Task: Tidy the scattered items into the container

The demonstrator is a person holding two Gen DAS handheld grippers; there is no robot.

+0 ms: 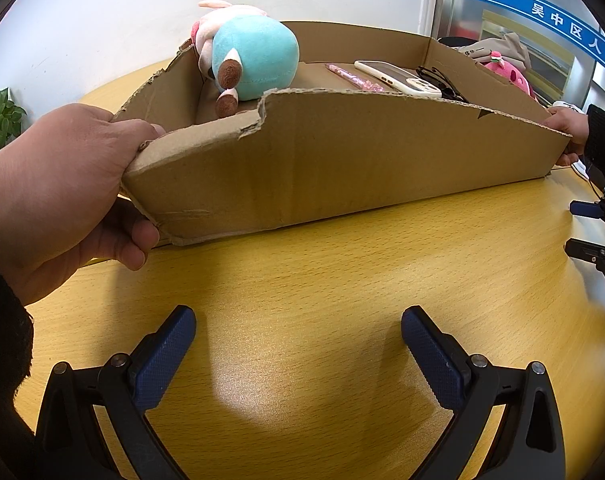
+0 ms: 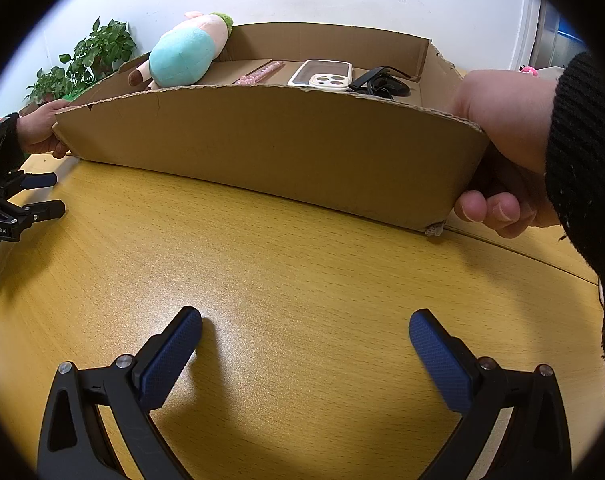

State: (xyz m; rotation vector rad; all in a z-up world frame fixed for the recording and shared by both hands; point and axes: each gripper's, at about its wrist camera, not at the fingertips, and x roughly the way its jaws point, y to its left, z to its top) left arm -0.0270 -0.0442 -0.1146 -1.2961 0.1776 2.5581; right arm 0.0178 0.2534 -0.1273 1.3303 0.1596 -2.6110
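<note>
Resting on the wooden tabletop, near its far edge: cardboard box, gripped at both ends by bare hands. Inside, along the box floor: plush toy at left end, pink pen, phone, black glasses toward right end. Left gripper and right gripper: fingers spread wide, holding nothing.

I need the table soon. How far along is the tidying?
Nearly done: plush toy, pink pen, phone and black glasses lie in the cardboard box. Both hands grip its ends; both grippers hang open, empty. Nothing loose shows on the table.
</note>
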